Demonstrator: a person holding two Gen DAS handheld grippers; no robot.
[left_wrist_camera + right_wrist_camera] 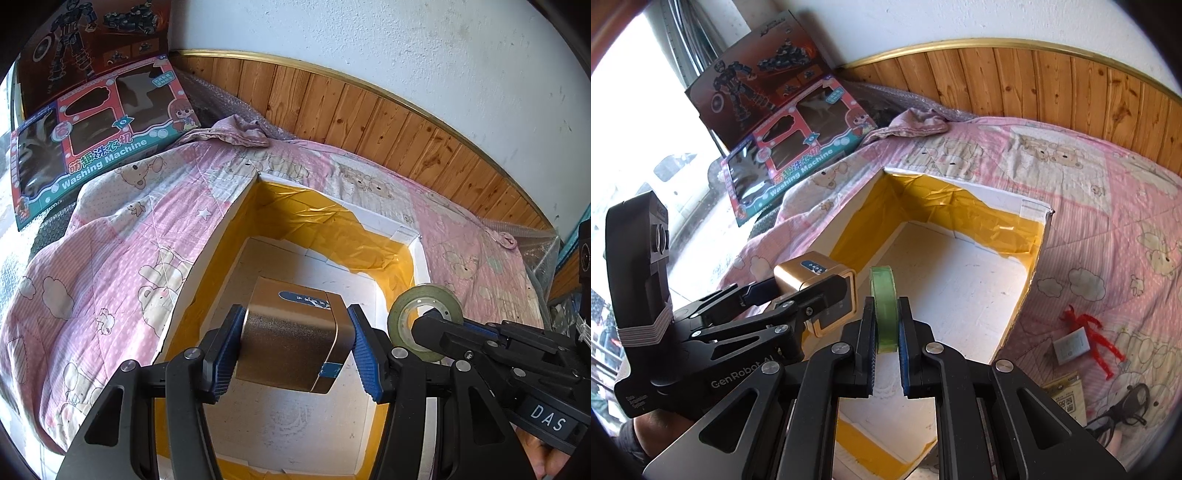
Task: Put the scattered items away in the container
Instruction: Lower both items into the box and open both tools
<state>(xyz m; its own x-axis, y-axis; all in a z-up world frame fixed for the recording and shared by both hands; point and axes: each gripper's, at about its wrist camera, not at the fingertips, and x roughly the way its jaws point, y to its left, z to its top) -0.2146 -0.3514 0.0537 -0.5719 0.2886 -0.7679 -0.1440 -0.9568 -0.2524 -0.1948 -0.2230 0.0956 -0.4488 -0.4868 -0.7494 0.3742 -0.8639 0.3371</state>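
Now, step in hand: both loads carried over the open box, release pending.
Gold tin (295, 339): clamped by its two side faces in left gripper (295, 349), hanging above white floor of box (207, 258), not touching it.
Tape roll (883, 310): pinched on its flat faces in right gripper (886, 349), standing on edge, just beside tin, over box near its front.
Box: white walls lined with yellow tape, sunk in pink quilt (110, 258); interior looks bare.
Release advice: lower tin close to floor before opening, set toward one corner; keep tape roll apart from tin, lay flat so no rolling.
Risk: grippers crowded, likely bump on opening.
Remaining: card with red ribbon (1075, 343), yellow packet (1067, 397), glasses (1123, 410) on quilt right of box.
Background: toy cartons (92, 147) near wall.
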